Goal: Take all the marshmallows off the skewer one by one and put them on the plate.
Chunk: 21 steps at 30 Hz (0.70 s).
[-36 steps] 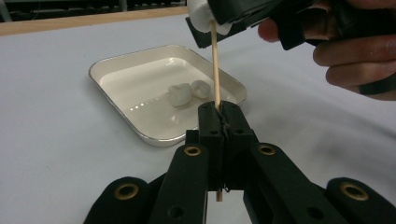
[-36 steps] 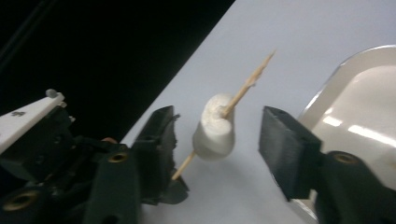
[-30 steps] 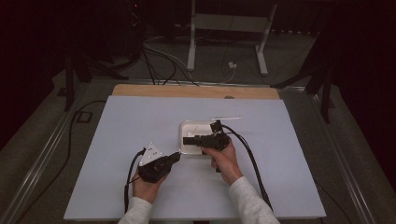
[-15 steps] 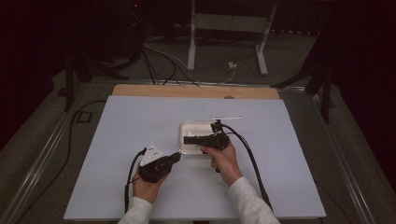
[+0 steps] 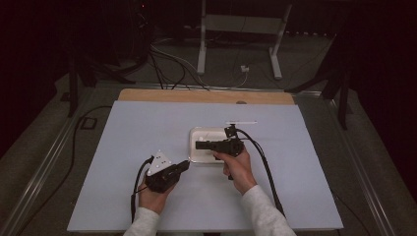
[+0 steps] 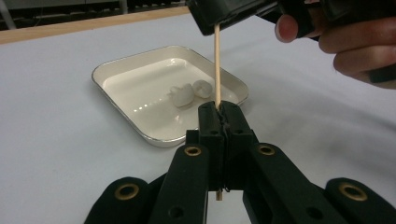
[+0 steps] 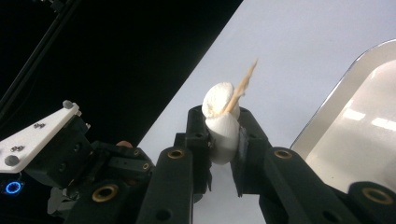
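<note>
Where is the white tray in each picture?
High view: the white tray sits mid-table, just beyond the two hands.
Left gripper view: the tray lies centre-left, behind the gripper's jaws, with two marshmallows in it.
Right gripper view: a corner of the tray comes in at the right edge.
Shared landmark: the left gripper, shut on the wooden skewer, sits close to the tray's near edge.

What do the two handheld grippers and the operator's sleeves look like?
Both grippers are black with two jaws and brass-coloured pivot rivets. The left gripper carries a white three-cornered plate on top; the right gripper has none visible. A black cable trails from each. The sleeves are light grey.
</note>
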Each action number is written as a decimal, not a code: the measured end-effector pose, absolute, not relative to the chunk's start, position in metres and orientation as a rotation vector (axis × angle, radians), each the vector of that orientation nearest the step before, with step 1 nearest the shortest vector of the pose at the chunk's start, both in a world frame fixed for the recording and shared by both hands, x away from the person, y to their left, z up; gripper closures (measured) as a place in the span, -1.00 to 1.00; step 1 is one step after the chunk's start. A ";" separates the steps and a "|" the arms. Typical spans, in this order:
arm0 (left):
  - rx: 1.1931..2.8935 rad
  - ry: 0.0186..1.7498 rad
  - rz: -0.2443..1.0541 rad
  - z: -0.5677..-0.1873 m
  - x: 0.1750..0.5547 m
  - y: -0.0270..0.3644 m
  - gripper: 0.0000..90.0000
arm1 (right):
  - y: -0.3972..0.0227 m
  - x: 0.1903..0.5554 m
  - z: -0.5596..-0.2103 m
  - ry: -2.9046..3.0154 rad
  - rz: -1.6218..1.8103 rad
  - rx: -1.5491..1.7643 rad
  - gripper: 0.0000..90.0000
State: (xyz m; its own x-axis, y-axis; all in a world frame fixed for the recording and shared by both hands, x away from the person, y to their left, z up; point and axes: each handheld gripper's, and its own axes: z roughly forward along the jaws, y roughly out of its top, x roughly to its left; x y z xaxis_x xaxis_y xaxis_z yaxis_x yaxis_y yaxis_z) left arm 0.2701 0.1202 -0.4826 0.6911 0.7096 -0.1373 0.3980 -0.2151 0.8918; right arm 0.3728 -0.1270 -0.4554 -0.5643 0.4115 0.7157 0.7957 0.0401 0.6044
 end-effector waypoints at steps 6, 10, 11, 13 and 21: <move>1.852 0.855 0.370 -0.482 0.269 0.121 1.00 | -0.138 0.376 -0.449 -1.957 -1.564 -1.255 0.76; 1.871 0.837 0.374 -0.482 0.269 0.118 1.00 | -0.143 0.376 -0.446 -1.981 -1.562 -1.252 0.75; 1.874 0.834 0.387 -0.481 0.268 0.118 1.00 | -0.143 0.377 -0.446 -1.979 -1.562 -1.255 0.75; 1.875 0.832 0.388 -0.481 0.268 0.118 1.00 | -0.145 0.378 -0.446 -1.964 -1.562 -1.258 0.75; 1.882 0.825 0.403 -0.482 0.267 0.119 1.00 | -0.149 0.382 -0.445 -1.949 -1.565 -1.277 0.75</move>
State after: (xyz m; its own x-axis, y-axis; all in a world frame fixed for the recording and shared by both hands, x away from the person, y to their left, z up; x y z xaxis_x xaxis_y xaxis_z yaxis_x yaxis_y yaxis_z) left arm 0.2673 0.1189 -0.4817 0.7113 0.6981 -0.0819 0.3643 -0.2665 0.8923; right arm 0.3816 -0.1491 -0.4452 -0.5420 0.4310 0.7214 0.7975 -0.0067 0.6032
